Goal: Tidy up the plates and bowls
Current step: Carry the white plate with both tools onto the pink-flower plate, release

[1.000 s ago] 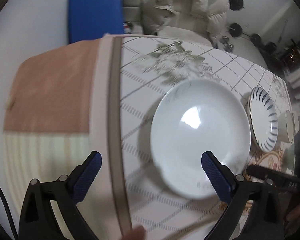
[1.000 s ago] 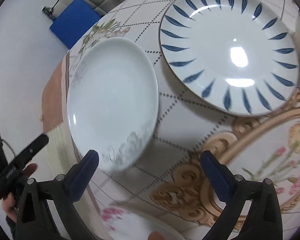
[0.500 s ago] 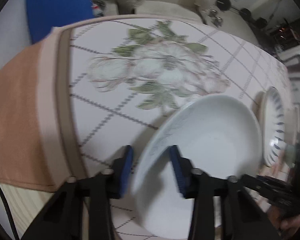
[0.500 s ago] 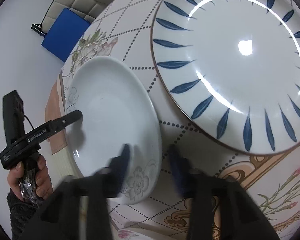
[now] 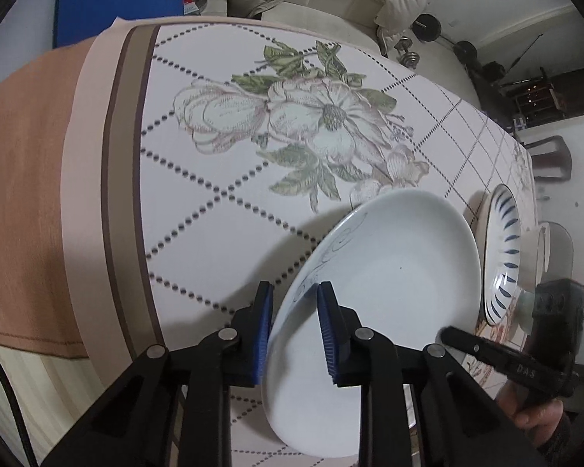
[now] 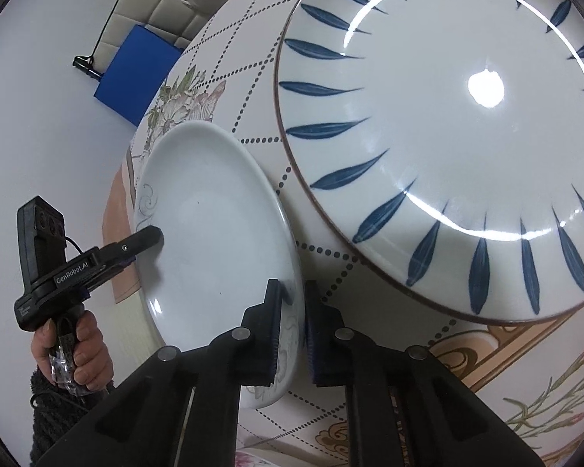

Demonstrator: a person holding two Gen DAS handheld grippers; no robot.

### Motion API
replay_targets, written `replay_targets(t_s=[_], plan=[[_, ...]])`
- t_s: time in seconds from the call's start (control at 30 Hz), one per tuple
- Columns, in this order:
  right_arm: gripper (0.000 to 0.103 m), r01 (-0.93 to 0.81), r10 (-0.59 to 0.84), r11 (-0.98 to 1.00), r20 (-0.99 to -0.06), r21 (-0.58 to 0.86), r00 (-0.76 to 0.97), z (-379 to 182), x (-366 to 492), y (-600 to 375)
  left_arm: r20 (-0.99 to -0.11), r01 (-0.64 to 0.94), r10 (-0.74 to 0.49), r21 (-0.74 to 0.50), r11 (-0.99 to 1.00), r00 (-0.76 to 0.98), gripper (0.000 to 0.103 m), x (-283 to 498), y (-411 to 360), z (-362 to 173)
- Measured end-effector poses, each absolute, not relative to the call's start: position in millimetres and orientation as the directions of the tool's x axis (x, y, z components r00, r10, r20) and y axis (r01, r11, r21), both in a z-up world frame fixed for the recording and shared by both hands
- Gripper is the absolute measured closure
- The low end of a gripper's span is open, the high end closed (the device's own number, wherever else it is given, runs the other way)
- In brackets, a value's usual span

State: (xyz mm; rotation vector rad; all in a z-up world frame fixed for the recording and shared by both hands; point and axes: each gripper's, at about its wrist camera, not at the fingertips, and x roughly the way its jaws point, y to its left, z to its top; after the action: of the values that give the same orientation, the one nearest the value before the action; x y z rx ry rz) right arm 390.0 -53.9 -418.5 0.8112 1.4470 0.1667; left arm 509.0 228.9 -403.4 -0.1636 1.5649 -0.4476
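- On the table, a floral tablecloth with a dotted diamond grid (image 5: 214, 202) covers the top, its beige and brown border hanging at the left edge.
- A large round white plate with dark blue leaf strokes around its rim (image 6: 463, 132) lies flat on the cloth, just beside the plain plate.
- A plain white shallow ceramic plate with a faint grey scroll pattern (image 5: 393, 272) sits tilted between both tools, its far rim near the printed flower.
- The left gripper (image 5: 294, 330) clamps the plate's near-left rim, one blue pad on each face.
- The right gripper (image 6: 292, 330) pinches the opposite rim likewise, fingers closed on it.
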Motion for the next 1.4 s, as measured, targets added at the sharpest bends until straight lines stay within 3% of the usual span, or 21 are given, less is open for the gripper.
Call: replay_targets(t_s=[0.4, 0.83, 1.17, 1.4], plan=[[0.09, 0.344, 0.588, 0.716, -0.79, 0.608, 0.173, -413, 385, -60, -0.918, 0.177, -0.397, -0.39, 0.903, 0.0, 0.085, 477, 231, -375], [0.09, 0.26, 0.598, 0.723, -0.769, 0.64, 0.228, -360, 369, -64, -0.903, 0.221, -0.415, -0.385, 0.896, 0.11, 0.085, 437, 230, -309], [0.091, 0.179, 0.601, 0.749, -0.767, 0.638, 0.223, -310, 306, -65, -0.895, 0.204, -0.421, -0.389, 0.899, 0.15, 0.085, 354, 232, -273], [0.09, 0.167, 0.611, 0.754, -0.772, 0.635, 0.174, -311, 249, -61, -0.9, 0.167, -0.416, -0.393, 0.904, 0.131, 0.085, 294, 238, -279]])
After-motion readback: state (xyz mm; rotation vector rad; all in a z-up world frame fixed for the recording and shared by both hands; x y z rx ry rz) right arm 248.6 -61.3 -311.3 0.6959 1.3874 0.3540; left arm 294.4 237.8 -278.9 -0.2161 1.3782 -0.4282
